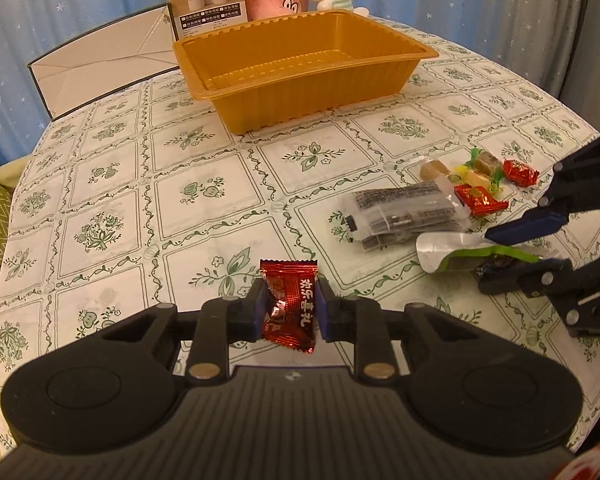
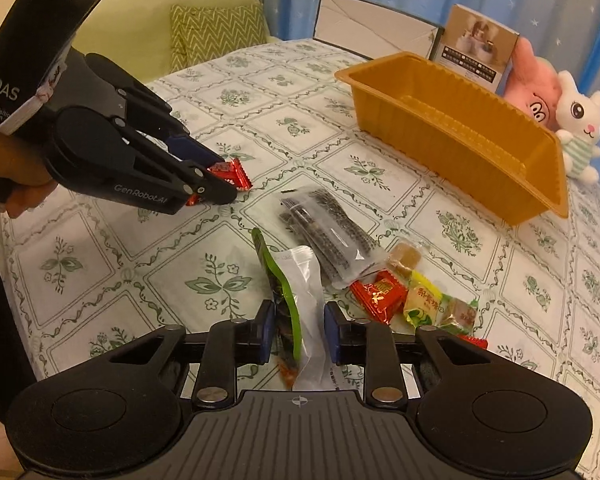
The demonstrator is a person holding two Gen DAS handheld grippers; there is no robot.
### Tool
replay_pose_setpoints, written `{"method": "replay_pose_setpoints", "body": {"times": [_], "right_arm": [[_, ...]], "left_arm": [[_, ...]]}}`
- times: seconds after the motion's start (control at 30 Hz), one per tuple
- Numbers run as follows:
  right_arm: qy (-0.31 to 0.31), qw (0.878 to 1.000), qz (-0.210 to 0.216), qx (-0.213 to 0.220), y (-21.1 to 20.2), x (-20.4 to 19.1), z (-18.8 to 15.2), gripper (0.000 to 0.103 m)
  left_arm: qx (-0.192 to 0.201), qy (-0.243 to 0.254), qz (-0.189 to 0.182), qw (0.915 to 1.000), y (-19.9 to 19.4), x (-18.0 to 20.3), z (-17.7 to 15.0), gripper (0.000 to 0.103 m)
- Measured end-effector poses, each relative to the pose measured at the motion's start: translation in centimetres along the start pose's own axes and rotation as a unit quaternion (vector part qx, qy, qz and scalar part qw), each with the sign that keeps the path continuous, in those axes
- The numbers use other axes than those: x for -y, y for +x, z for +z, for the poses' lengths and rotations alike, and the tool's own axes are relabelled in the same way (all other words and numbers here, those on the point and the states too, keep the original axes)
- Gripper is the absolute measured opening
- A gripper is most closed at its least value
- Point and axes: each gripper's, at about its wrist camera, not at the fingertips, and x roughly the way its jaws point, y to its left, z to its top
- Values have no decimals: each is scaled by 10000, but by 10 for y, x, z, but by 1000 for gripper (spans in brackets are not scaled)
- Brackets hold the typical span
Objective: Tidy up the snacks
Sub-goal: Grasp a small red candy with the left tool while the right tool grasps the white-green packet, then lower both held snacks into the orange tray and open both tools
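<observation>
Green-flowered white tablecloth is seen under an empty orange plastic tray. One green-and-silver snack pouch is pinched by the right gripper; one red foil candy is clamped by the left gripper.

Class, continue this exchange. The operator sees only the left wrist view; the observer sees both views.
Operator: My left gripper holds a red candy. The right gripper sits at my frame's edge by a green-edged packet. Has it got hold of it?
Observer: Yes. In the right wrist view the right gripper has a pad pressed on each side of the green-edged packet.
Operator: What is behind my own gripper? I only see its front.
Observer: A person's bare hand is wrapped round the handle of the left gripper, and the gripper's side reads GenRobot.AI.
</observation>
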Motion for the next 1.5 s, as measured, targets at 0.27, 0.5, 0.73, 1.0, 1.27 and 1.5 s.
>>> {"method": "replay_pose_setpoints", "body": {"times": [0.27,0.5,0.73,1.0,1.27,1.5], "right_arm": [[3,9997,-30,224,-6,-3,0,25],[652,9938,-95,894,-32,14,11,25],[1438,9793,-538,1320,-47,47,28,25],[2464,9472,-1063,1755,-49,105,58,25],[3045,9261,-987,1998,-32,148,89,25],[3520,9085,-673,2150,-5,181,106,25]], "left_arm": [[-8,-202,48,9998,-2,-1,1,22],[306,-402,105,9987,-16,1,9,22],[722,-658,157,9951,-26,5,43,22],[1192,-832,82,9893,-14,7,103,22],[1375,-1184,113,9833,17,-16,142,22],[1407,-1352,44,9808,40,-33,162,22]]}}
